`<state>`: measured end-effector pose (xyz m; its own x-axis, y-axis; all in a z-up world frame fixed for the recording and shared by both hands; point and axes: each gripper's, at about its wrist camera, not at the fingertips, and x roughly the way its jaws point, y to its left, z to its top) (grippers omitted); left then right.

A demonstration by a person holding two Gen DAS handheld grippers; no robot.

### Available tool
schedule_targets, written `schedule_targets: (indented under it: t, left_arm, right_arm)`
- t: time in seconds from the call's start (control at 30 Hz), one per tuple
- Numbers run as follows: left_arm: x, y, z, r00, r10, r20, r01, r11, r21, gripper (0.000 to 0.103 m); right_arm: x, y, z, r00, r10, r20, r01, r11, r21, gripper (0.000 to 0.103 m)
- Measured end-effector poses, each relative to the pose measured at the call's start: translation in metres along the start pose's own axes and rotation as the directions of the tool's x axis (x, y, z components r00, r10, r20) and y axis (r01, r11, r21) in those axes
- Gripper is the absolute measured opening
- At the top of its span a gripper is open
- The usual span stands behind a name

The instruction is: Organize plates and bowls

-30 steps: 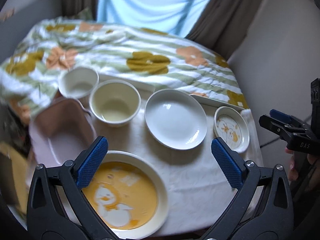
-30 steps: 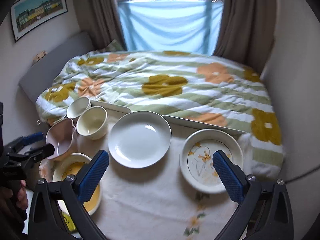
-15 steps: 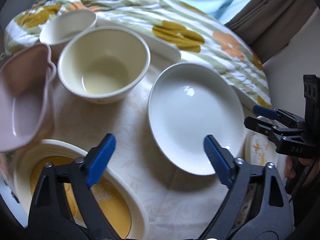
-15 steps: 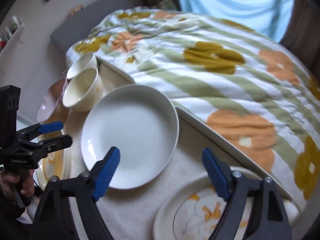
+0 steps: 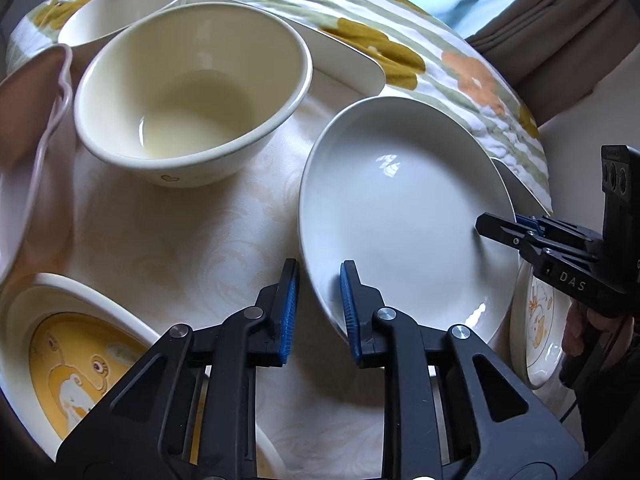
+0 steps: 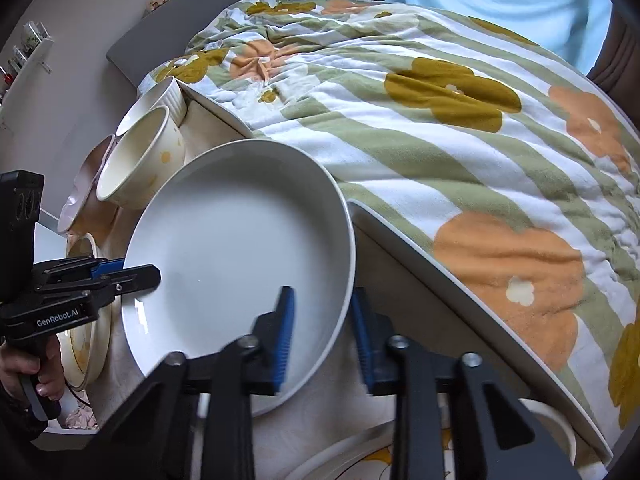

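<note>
Left gripper [image 5: 319,295] and right gripper [image 6: 322,322] are each clamping opposite rims of the white plate [image 5: 404,216], tilting it above the desk [image 5: 160,236], beside the cream bowl [image 5: 192,92]; both are reaching in low, nearly level.

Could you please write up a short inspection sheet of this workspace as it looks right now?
Surface: tabletop under a pale patterned tablecloth.
Job's things: white plate in the middle; cream bowl, small white bowl, pink dish, yellow duck plate, small duck plate.
Clutter: nothing seen.
Grippers: left gripper and right gripper each straddle opposite rims of the white plate, jaws narrowed; firm contact cannot be confirmed.
Cables: thin black cable under the left handle.
Surroundings: flowered quilt, curtains, wall picture.
</note>
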<state>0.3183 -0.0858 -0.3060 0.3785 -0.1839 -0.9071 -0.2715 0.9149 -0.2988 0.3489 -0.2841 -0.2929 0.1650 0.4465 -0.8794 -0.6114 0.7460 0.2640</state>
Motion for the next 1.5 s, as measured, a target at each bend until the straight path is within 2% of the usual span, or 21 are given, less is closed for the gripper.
schedule_targets:
  t: [0.27, 0.5, 0.73, 0.93, 1.13, 1.33, 1.5]
  left_arm:
    - [0.001, -0.009, 0.0, 1.0, 0.03, 0.007, -0.03, 0.999, 0.022, 0.019]
    - [-0.02, -0.014, -0.006, 0.998, 0.042, 0.053, -0.045, 0.997, 0.07, 0.019]
    - [-0.056, -0.016, -0.009, 0.996, 0.012, 0.091, -0.022, 0.994, 0.11, 0.019]
    - [-0.11, -0.004, -0.022, 0.99, -0.035, 0.137, 0.009, 0.982, 0.189, 0.019]
    - [-0.157, 0.034, -0.039, 0.99, -0.077, 0.118, 0.04, 0.957, 0.287, 0.019]
    - [-0.181, 0.088, -0.057, 0.993, -0.093, 0.069, 0.059, 0.922, 0.383, 0.019]
    - [-0.171, 0.131, -0.068, 0.995, -0.101, 0.003, 0.09, 0.898, 0.43, 0.019]
  right_arm:
    - [0.001, -0.004, -0.001, 0.999, 0.034, 0.008, -0.034, 0.999, 0.005, 0.018]
    - [-0.012, 0.0, -0.009, 0.998, 0.053, 0.044, -0.054, 0.998, 0.017, 0.018]
    - [-0.045, 0.02, -0.017, 0.994, 0.019, 0.106, -0.021, 1.0, 0.021, 0.018]
    - [-0.089, 0.065, -0.03, 0.986, -0.025, 0.166, 0.017, 0.999, 0.045, 0.018]
    - [-0.112, 0.131, -0.054, 0.979, -0.078, 0.188, 0.053, 0.99, 0.134, 0.018]
    - [-0.095, 0.196, -0.08, 0.981, -0.104, 0.165, 0.061, 0.966, 0.251, 0.018]
    - [-0.065, 0.235, -0.098, 0.983, -0.122, 0.136, 0.068, 0.935, 0.349, 0.018]
